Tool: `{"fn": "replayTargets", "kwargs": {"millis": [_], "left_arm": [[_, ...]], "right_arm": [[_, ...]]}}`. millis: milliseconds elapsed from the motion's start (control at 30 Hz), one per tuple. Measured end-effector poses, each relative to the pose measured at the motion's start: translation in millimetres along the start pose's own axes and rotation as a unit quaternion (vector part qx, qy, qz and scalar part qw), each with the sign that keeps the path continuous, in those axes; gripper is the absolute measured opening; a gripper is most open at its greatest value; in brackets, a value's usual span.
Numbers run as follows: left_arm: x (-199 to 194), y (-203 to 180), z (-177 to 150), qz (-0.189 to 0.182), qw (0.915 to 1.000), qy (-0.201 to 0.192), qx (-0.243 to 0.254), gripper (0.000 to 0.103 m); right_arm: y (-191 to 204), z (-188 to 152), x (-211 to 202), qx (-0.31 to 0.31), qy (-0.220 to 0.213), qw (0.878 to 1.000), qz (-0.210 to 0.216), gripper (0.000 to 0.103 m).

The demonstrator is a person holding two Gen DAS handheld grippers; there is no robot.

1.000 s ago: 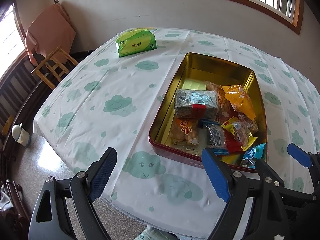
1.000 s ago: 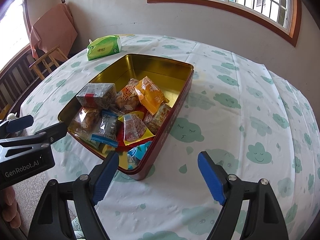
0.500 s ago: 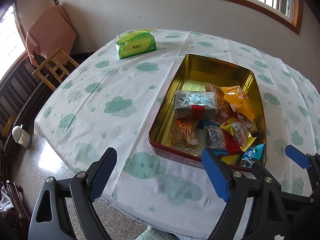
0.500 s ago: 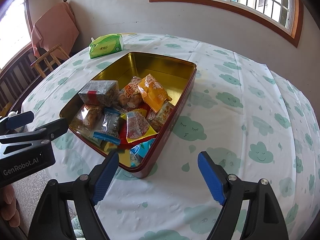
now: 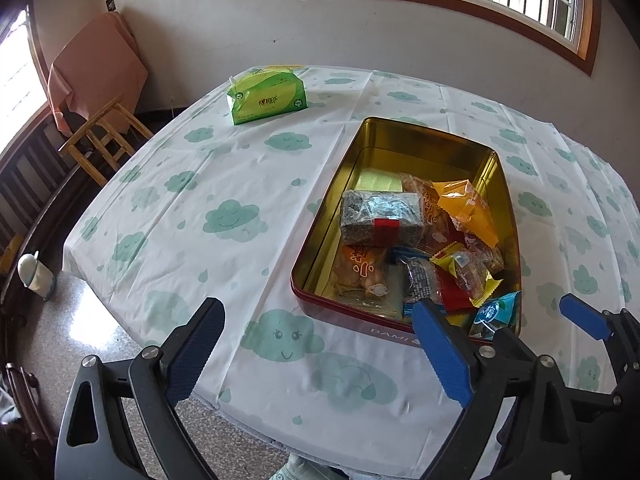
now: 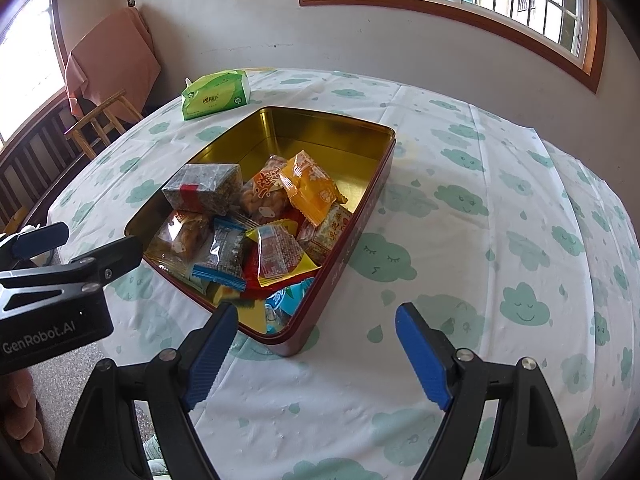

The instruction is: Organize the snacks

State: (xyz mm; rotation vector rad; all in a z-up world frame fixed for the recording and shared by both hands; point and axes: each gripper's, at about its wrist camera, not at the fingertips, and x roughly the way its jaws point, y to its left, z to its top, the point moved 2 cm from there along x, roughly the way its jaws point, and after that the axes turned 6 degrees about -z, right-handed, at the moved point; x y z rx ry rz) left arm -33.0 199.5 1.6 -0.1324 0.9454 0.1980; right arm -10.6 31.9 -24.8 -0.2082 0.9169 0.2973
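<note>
A red tin with a gold inside (image 5: 420, 136) (image 6: 320, 120) stands on the table and holds several wrapped snacks: a grey block with a red band (image 5: 380, 220) (image 6: 204, 188), an orange packet (image 5: 466, 208) (image 6: 312, 188) and a blue packet (image 5: 494, 314) (image 6: 290, 300). My left gripper (image 5: 320, 352) is open and empty, above the table's near edge, left of the tin's near end. My right gripper (image 6: 312, 354) is open and empty, just before the tin's near corner. The right gripper's finger also shows in the left wrist view (image 5: 580, 322).
A green tissue pack (image 5: 266, 94) (image 6: 216, 94) lies at the far side of the cloud-print tablecloth (image 5: 224, 216) (image 6: 480, 240). A wooden chair (image 5: 100, 136) draped with orange cloth (image 5: 100, 68) stands left of the table. A small white bin (image 5: 34, 276) sits on the floor.
Both grippers have drawn back slightly from the table, so the tin and tissue pack sit a little lower in view. Both stay open and empty.
</note>
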Motion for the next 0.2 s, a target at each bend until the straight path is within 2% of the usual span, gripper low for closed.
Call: {"fn": "replayTargets", "kwargs": {"millis": [200], "left_arm": [[0.8, 1.1, -0.6, -0.001, 1.0000, 0.005, -0.003, 0.094]], "right_arm": [[-0.4, 0.2, 0.1, 0.000, 0.000, 1.000, 0.001, 0.083]]}}
